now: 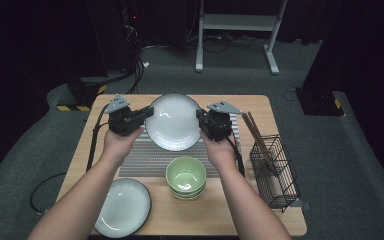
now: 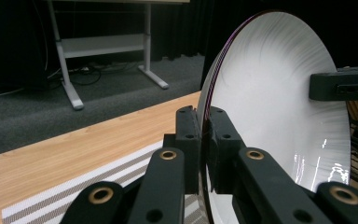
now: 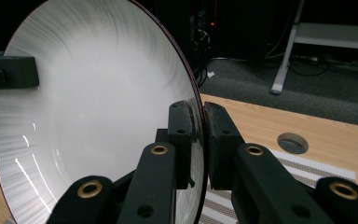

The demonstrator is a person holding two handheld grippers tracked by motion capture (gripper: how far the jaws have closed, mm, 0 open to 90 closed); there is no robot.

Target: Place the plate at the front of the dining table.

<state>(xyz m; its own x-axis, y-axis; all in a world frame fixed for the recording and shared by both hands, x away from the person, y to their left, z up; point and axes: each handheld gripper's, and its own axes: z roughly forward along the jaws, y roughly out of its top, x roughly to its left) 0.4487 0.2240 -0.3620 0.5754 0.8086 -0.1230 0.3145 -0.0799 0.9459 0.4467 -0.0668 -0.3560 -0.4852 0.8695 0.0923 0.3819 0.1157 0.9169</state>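
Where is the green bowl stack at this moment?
In the high view, the green bowl stack stands on the table near its front edge, right of the second white plate and just in front of the striped mat.

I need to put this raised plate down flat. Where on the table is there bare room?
The striped mat is bare under the plate, between the grippers and the green bowls. The near edge is crowded by the second plate and bowls; the wire basket fills the right.
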